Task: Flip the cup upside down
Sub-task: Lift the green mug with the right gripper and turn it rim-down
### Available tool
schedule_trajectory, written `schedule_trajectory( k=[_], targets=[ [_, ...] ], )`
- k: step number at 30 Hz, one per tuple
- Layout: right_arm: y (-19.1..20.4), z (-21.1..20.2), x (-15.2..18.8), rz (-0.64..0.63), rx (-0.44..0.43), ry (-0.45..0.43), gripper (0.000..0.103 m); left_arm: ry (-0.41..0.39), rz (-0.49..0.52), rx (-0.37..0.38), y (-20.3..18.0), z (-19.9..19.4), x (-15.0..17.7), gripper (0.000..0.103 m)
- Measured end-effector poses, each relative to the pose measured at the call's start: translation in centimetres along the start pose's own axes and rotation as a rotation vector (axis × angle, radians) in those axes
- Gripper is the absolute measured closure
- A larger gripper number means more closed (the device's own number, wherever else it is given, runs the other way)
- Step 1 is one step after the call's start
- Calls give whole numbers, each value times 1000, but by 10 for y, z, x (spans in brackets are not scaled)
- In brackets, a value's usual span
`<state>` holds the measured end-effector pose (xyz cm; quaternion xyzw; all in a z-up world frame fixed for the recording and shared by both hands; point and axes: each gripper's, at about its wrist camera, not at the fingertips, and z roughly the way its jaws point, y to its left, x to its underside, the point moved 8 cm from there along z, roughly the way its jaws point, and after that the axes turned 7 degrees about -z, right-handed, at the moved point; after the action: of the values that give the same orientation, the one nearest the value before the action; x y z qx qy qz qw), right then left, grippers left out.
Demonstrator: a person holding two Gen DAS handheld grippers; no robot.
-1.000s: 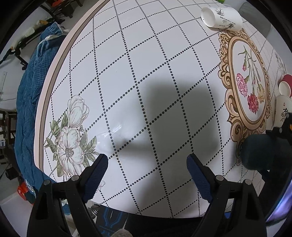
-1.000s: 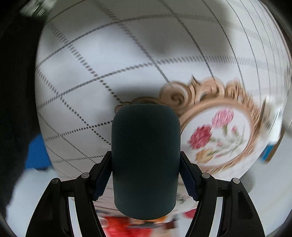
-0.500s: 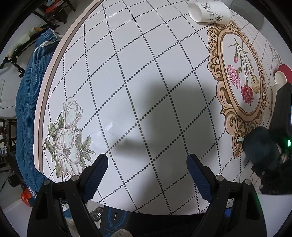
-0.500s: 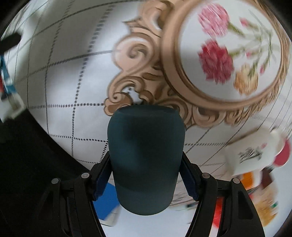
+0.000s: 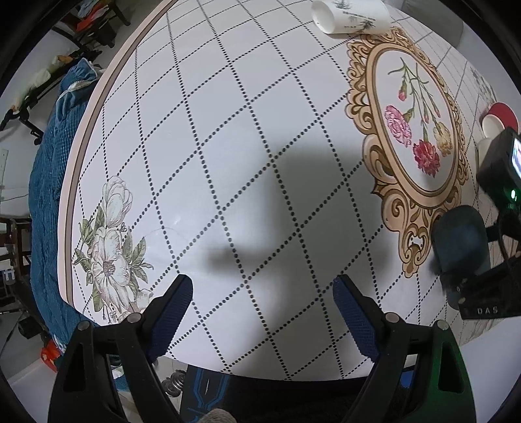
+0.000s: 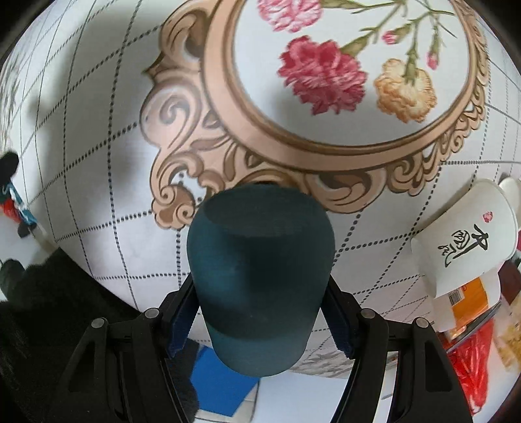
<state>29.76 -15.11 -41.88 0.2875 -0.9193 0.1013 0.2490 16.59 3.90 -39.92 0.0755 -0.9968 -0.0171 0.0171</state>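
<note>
My right gripper (image 6: pixel 260 293) is shut on a dark teal cup (image 6: pixel 260 276); its closed base faces the camera and its far end points down at the table by the gold ornamental frame (image 6: pixel 228 136). In the left wrist view the teal cup (image 5: pixel 460 240) stands at the table's right edge with the right gripper's black body (image 5: pixel 488 293) around it. My left gripper (image 5: pixel 262 293) is open and empty above the table's near edge.
A white cup with black characters (image 6: pixel 465 240) lies near the right edge by a red-rimmed cup (image 5: pixel 499 114). Another white cup (image 5: pixel 351 16) lies on its side at the far end. A blue quilt (image 5: pixel 49 162) lies left of the table.
The right gripper has turned the teal cup over and lowered it toward the table near the gold frame. The left gripper has stayed open in about the same place.
</note>
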Motion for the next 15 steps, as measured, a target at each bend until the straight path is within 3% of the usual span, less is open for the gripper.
schedule_trajectory(
  k=[8, 10, 15],
  targets=[
    [-41, -11, -8, 62, 12, -66, 26, 9, 24, -4, -32, -2, 2, 15],
    [-52, -12, -6, 73, 17, -83, 31, 8, 30, -7, -42, -3, 1, 15],
    [-72, -20, 3, 100, 17, -162, 31, 6, 34, -8, -58, -9, -3, 15]
  ],
)
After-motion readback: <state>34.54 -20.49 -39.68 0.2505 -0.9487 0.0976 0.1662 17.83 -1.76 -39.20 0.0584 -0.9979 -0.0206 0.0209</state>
